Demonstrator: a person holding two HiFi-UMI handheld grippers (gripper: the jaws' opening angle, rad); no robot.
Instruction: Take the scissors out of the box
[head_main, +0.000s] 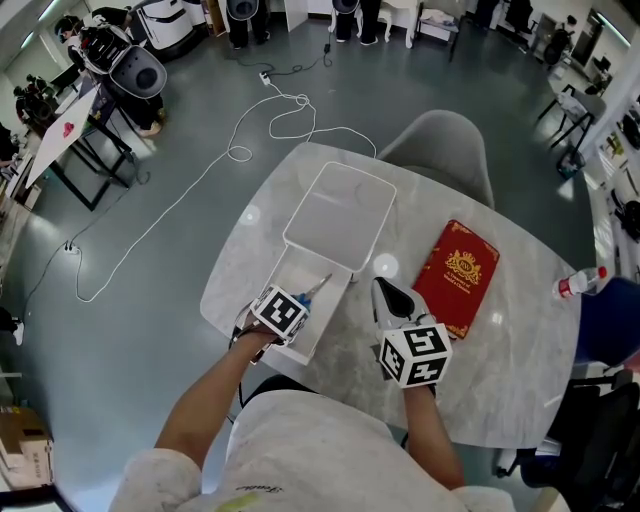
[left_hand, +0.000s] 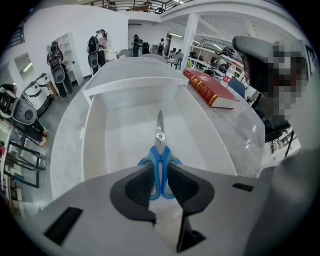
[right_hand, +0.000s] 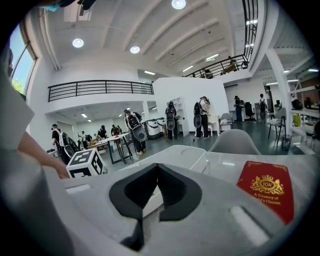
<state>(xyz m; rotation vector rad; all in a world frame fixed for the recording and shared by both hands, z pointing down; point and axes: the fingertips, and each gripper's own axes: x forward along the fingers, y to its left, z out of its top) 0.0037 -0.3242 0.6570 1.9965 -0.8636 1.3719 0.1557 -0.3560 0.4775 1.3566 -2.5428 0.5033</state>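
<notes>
In box: blue-handled scissors inside the white plastic box.
Right of box: red hardcover book, on the grey marble table.

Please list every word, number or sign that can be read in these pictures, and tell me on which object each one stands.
"RW": in the gold crest on the red book cover.
"A Treasury": gold line under the crest; the rest of the title is too small to be sure of.
Book spine, left gripper view: gold print, too small to read.
Bottle label: too small to read.
Marker cubes: square patterns only, no words.
</notes>
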